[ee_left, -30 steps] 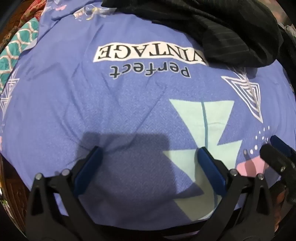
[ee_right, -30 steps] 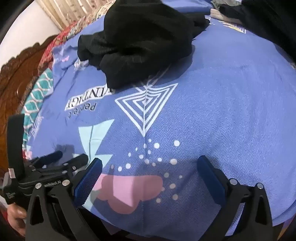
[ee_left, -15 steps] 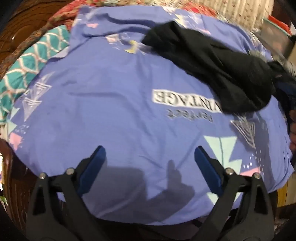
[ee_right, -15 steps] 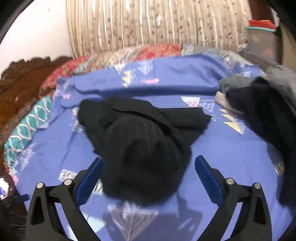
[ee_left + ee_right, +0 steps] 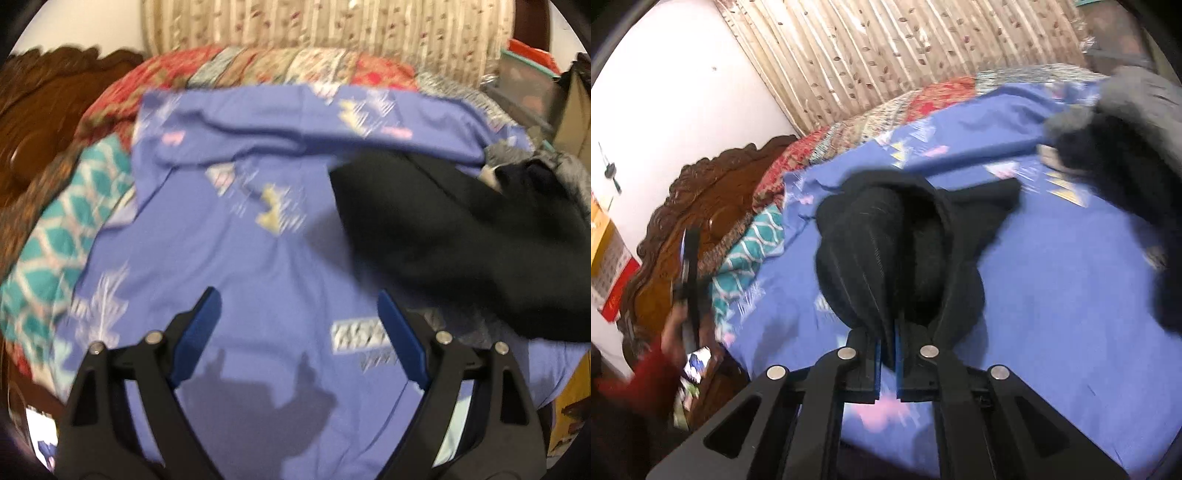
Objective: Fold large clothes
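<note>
A black pinstriped garment (image 5: 886, 251) lies bunched on a blue printed bedsheet (image 5: 1052, 295). My right gripper (image 5: 886, 347) is shut on the garment's near edge, and the cloth rises in a hump from its blue pads. In the left wrist view the same garment (image 5: 461, 236) lies at the right. My left gripper (image 5: 299, 314) is open and empty above the bare sheet (image 5: 258, 258), left of the garment. The left gripper also shows blurred at the left of the right wrist view (image 5: 690, 273).
More dark and grey clothes (image 5: 1115, 147) are piled at the far right of the bed. A carved wooden headboard (image 5: 701, 206) stands at the left, with a teal patterned cloth (image 5: 55, 251) and a red patchwork quilt (image 5: 258, 70). A curtain (image 5: 886, 48) hangs behind.
My right gripper moved forward to the black garment and shut on its edge. My left gripper lifted and tilted up, now looking across the whole bed; it stayed open.
</note>
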Action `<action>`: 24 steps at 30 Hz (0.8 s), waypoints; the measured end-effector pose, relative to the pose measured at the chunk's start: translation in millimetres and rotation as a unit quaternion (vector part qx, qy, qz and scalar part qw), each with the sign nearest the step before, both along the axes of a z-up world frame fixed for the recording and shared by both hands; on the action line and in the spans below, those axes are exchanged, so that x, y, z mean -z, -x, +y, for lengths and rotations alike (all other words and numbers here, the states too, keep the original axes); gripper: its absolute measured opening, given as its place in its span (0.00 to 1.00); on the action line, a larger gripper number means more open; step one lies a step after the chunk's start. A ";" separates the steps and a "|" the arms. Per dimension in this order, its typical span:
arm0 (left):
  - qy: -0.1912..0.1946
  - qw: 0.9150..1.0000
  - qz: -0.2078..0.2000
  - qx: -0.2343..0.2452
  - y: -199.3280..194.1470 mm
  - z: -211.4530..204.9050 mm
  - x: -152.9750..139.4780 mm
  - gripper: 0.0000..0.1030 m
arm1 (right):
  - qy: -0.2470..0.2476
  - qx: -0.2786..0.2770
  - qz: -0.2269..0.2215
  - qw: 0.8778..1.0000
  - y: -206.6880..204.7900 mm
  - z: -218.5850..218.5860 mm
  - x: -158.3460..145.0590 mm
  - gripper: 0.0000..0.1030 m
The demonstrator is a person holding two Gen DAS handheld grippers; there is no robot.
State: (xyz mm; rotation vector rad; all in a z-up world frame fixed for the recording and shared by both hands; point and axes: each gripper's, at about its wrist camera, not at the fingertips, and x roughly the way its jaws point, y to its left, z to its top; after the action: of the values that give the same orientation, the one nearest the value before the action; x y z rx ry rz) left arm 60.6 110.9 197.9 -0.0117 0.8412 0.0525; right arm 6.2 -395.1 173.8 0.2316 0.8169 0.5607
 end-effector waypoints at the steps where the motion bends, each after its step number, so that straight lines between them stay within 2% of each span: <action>1: -0.007 1.000 -0.004 0.009 -10.0 -7.4 -4.5 0.81 | 0.022 0.015 0.017 0.999 8.3 -12.0 12.1 0.28; 4: -0.026 0.998 -0.004 0.058 -38.4 -33.6 -7.6 0.86 | 0.042 0.108 0.075 0.990 30.0 -61.7 49.5 0.27; 6: -0.040 0.995 0.000 0.090 -53.9 -60.4 -2.6 0.86 | 0.032 0.154 0.073 0.985 42.1 -78.2 53.4 0.27; 8: -0.052 0.991 0.010 0.120 -69.5 -78.8 5.2 0.86 | -0.012 0.156 0.061 0.986 44.1 -83.2 49.3 0.28; 10: -0.080 0.987 0.013 0.141 -77.4 -96.8 15.3 0.86 | -0.024 0.130 0.039 0.990 44.8 -71.3 38.3 0.33; 11: -0.100 0.984 0.012 0.148 -79.6 -104.1 18.1 0.86 | -0.015 0.111 0.029 0.993 44.6 -60.6 34.3 0.44; 12: -0.119 0.980 0.008 0.160 -79.4 -111.3 20.1 0.86 | 0.007 0.094 0.019 0.995 43.4 -46.9 29.9 0.64; 14: -0.162 0.968 -0.003 0.191 -73.7 -126.4 24.2 0.86 | 0.062 0.086 -0.011 0.994 49.1 -21.6 28.0 0.87; 15: -0.187 0.960 -0.008 0.208 -69.7 -134.1 27.5 0.86 | 0.083 0.080 -0.027 0.993 52.5 -13.5 30.0 0.92; 16: -0.213 0.951 -0.009 0.223 -66.1 -141.3 32.1 0.87 | 0.110 0.061 -0.041 0.991 58.0 4.4 31.1 0.94; 18: -0.247 0.936 -0.004 0.252 -61.6 -152.2 43.0 0.87 | 0.132 0.042 -0.043 0.989 53.1 15.8 40.5 0.97; 19: -0.255 0.931 -0.004 0.260 -50.7 -157.0 49.4 0.87 | 0.135 0.036 -0.040 0.989 54.6 22.2 42.6 0.97; 23: -0.321 0.895 0.011 0.308 -35.2 -162.2 85.1 0.87 | 0.139 0.026 -0.013 0.990 45.3 18.1 59.6 0.97; 24: -0.330 0.891 0.016 0.311 -33.2 -164.7 91.9 0.87 | 0.138 0.026 -0.006 0.990 31.7 14.5 66.0 0.97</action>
State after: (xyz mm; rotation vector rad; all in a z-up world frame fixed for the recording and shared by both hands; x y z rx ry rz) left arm 93.8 -53.8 106.0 0.9025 0.7934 -0.2686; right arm -25.5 -380.6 107.9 -0.0049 0.8646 0.3942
